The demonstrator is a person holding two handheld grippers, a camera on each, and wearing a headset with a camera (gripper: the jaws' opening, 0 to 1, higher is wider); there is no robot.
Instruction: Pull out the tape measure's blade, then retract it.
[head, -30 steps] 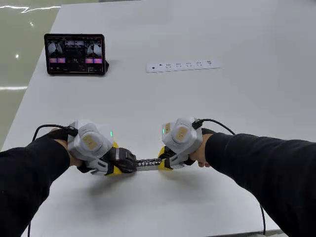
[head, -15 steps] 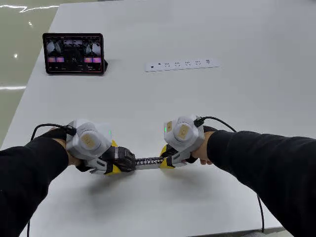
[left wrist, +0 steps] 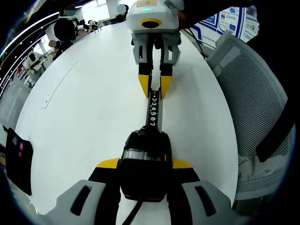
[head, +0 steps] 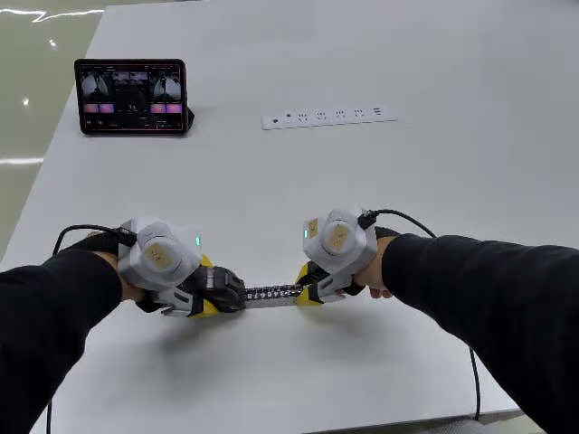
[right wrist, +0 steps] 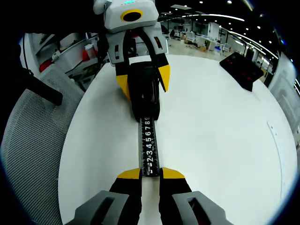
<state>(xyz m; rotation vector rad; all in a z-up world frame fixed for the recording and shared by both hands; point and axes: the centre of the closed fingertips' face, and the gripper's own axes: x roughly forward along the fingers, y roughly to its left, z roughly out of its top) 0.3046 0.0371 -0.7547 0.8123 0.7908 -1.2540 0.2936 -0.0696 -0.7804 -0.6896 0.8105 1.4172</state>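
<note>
Near the front edge of the white counter (head: 362, 181), head view: the left claw (head: 210, 293) clamps the black plastic tape measure case (head: 226, 289). The right claw (head: 302, 293) pinches the tip of its numbered metal blade (head: 271, 293), which spans the gap between them and shows slightly more length than a second ago. Left gripper view: the case sits gripped between the yellow-tipped jaws, the blade running to the right claw opposite. Right gripper view: the jaws are closed on the blade's end, with numerals up to nine exposed.

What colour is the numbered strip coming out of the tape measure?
The flat blade is black with white numbers, clearest in the right gripper view.
</note>
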